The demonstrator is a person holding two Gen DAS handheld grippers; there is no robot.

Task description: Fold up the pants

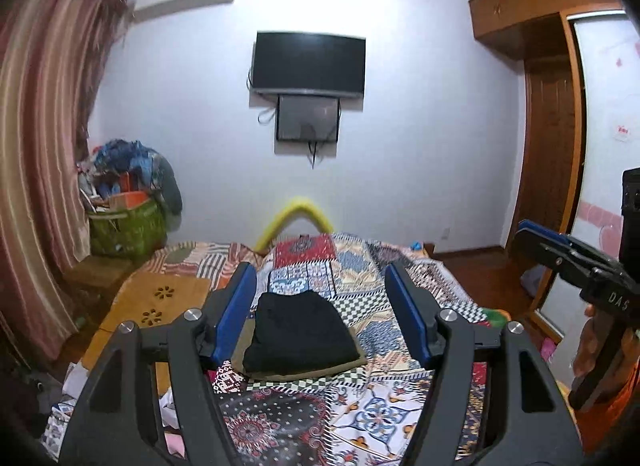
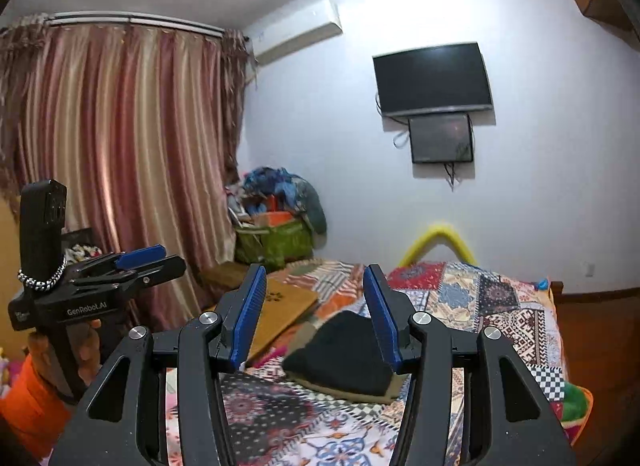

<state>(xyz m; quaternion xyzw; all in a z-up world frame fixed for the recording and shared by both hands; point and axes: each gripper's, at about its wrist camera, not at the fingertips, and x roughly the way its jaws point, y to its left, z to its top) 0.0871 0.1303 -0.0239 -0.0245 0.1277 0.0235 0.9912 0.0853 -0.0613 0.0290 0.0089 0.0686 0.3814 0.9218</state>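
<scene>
Pants, black and folded into a neat soft block, lie on a flat olive-green folded cloth in the middle of the bright patchwork bedspread. The left gripper with blue pads hangs over the bedspread, wide open and holding nothing; the black pants sit past its tips, seen in the gap, not touching. The right gripper with blue pads is wide open and empty too. From there the pants lie just beyond the tips, partly behind the right pad.
</scene>
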